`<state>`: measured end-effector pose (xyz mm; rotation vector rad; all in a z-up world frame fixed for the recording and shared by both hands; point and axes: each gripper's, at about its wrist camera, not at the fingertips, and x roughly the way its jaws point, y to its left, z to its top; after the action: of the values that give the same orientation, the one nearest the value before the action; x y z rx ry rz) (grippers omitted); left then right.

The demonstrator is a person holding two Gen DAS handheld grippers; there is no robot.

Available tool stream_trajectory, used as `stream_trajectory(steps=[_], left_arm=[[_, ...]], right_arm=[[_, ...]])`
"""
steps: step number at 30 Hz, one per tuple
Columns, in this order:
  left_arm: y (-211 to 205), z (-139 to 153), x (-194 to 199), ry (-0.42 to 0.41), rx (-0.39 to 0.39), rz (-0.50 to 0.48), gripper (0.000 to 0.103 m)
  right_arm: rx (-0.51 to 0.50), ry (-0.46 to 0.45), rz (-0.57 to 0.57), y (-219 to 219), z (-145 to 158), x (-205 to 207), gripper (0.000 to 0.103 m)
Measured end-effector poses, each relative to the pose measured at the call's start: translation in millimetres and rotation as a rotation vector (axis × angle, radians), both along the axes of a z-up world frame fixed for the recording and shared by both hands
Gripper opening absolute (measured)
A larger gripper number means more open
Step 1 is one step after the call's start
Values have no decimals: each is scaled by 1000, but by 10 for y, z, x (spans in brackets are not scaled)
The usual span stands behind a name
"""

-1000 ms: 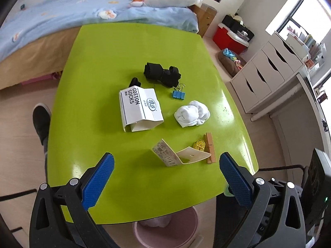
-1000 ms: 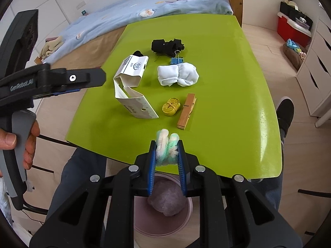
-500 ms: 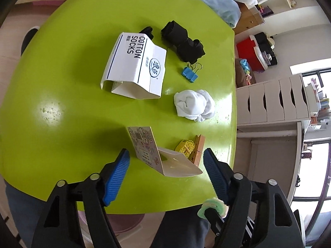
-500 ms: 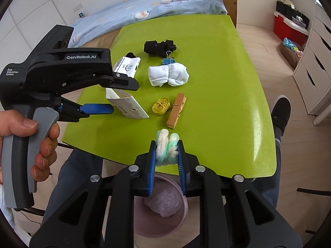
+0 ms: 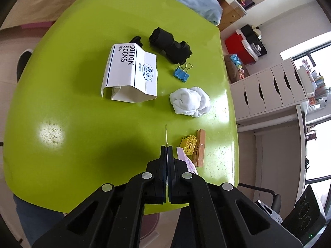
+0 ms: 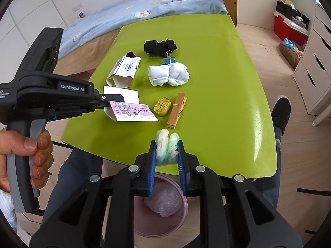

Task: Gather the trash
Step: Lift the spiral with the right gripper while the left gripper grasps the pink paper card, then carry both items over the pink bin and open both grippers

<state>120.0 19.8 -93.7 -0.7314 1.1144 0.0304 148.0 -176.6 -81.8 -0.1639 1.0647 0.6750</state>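
Note:
In the left wrist view my left gripper [image 5: 166, 150] is closing onto a folded pink printed card [image 5: 166, 134], and its pads press on the card with no gap left. The right wrist view shows the same gripper [image 6: 107, 103] coming in from the left, with the card [image 6: 132, 111] sticking out over the green table [image 6: 217, 82]. My right gripper [image 6: 166, 144] is shut on a fluffy white-and-green puff [image 6: 167, 144] above the table's near edge. A pink bin [image 6: 161, 206] with crumpled plastic inside stands under that edge.
On the table lie a white "COTTON SOCKS" box [image 5: 130, 72], black socks [image 5: 171, 45], blue binder clips [image 5: 181, 74], a rolled white sock [image 5: 190, 101], a yellow tape roll [image 5: 189, 144] and a wooden clothespin [image 5: 200, 147]. A bed stands behind, drawers to the right.
The left gripper came down towards the table, rolled, and went from wide open to shut on the card. The right gripper kept still with the puff in it.

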Motion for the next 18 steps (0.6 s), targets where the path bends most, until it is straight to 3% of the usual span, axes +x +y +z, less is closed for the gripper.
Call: stream_trajectory(steps=[13,18], left_arm=[[-189,612,-518,-198,330,-187,0],[-304,684,-778,-246,422,-251,0]], right_arm=[[2,-47,79,-24,230,-280,19],[-3,-51,126,-62,257,-465,19]])
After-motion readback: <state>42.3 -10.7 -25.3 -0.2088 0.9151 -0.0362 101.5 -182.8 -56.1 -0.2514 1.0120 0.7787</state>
